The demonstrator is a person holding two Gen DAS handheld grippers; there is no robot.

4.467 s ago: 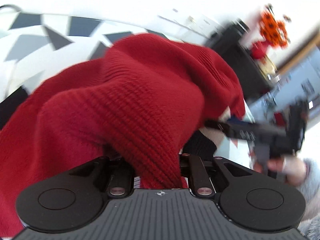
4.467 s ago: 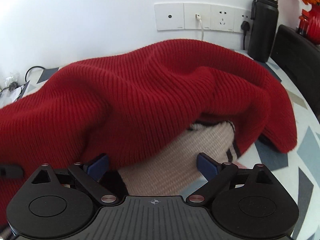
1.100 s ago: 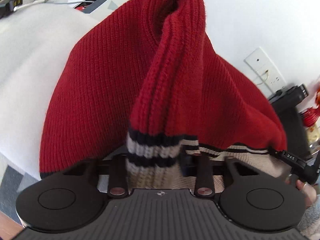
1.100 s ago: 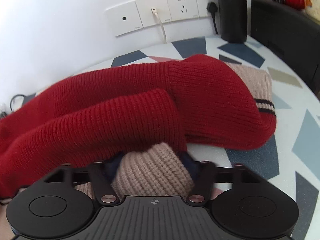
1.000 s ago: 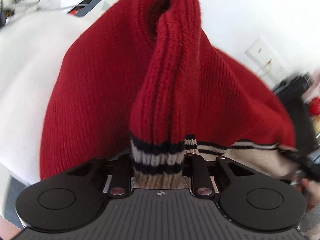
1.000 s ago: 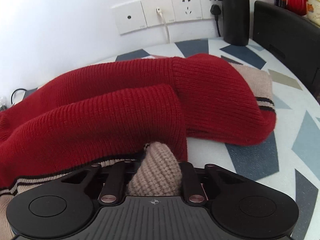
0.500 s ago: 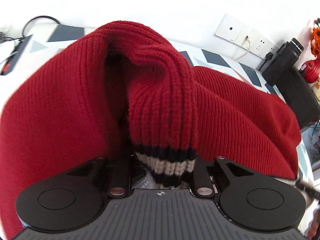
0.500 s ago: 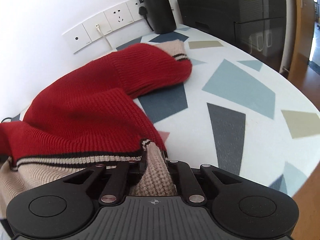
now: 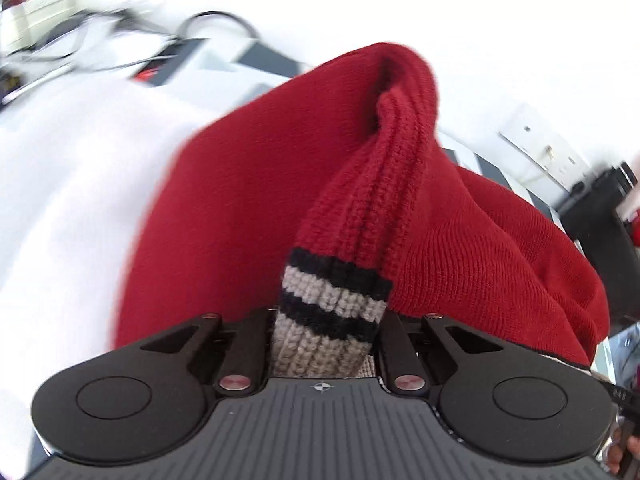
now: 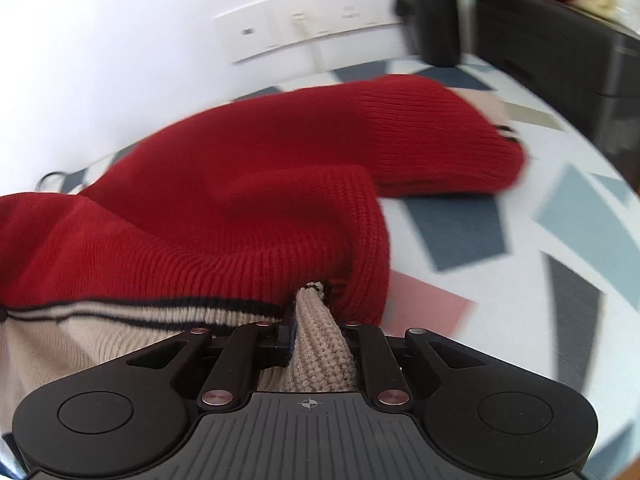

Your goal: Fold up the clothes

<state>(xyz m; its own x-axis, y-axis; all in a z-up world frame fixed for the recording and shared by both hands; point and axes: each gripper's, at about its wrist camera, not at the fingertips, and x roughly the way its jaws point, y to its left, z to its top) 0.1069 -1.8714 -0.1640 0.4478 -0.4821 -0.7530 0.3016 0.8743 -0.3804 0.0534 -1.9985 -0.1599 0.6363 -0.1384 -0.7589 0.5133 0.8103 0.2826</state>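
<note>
At the bottom centre of the left wrist view, our left hand-held gripper (image 9: 324, 344) is clamped on the striped beige-and-black hem of the red sweater (image 9: 248, 216), which rises in a ridge toward the upper middle of the frame. In the right wrist view our right hand-held gripper (image 10: 316, 344) pinches a beige knit bunch at bottom centre, with the red body of the sweater spreading left and one sleeve (image 10: 420, 136) lying at upper right on the patterned surface (image 10: 560, 240). We judge a fold is midway: the hem is gripped at two points and lifted, the garment is bunched, not flat, so laying down and squaring up remain
</note>
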